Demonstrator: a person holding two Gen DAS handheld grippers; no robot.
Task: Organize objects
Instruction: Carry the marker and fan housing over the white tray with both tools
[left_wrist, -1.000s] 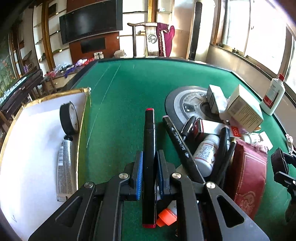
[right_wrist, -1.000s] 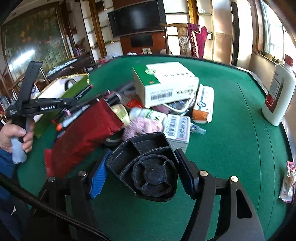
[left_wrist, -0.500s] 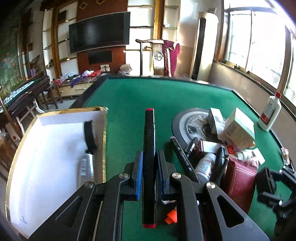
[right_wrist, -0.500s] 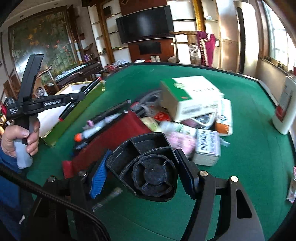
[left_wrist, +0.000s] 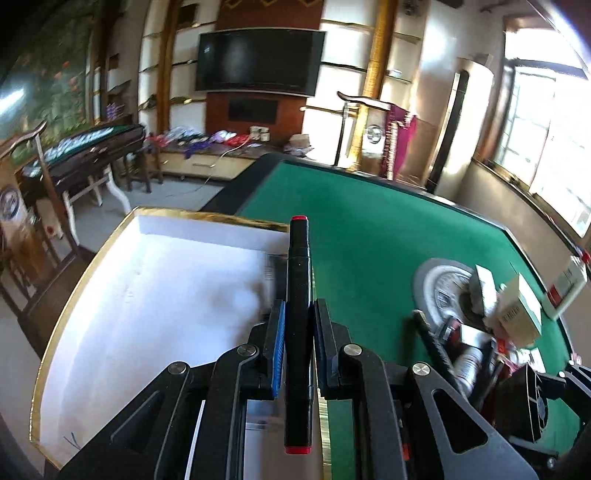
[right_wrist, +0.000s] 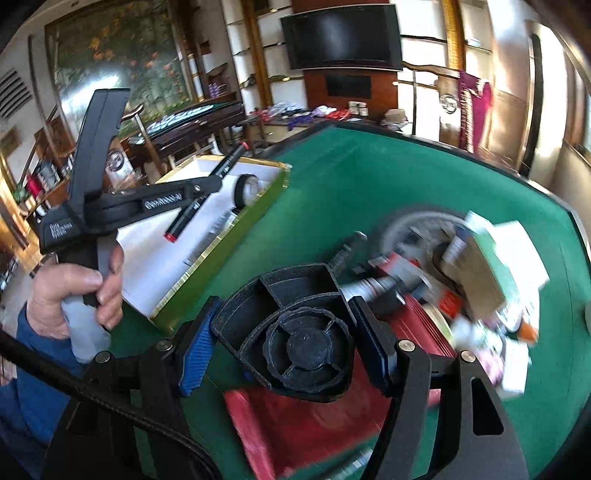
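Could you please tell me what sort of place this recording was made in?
Probably a home living room or games room: a wall-mounted television, a green felt table, and a mahjong table beside it.

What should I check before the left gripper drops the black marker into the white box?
1. Left gripper shut on the black red-tipped marker: ok.
2. Marker over the white gold-rimmed box: ok, it hangs above the box's right wall.
3. Landing spot free: cannot tell; the roll of black tape and a tube lie near that wall.
4. Right gripper grips the black plastic fan-shaped part: ok.
5. Right gripper clear of the box: ok.
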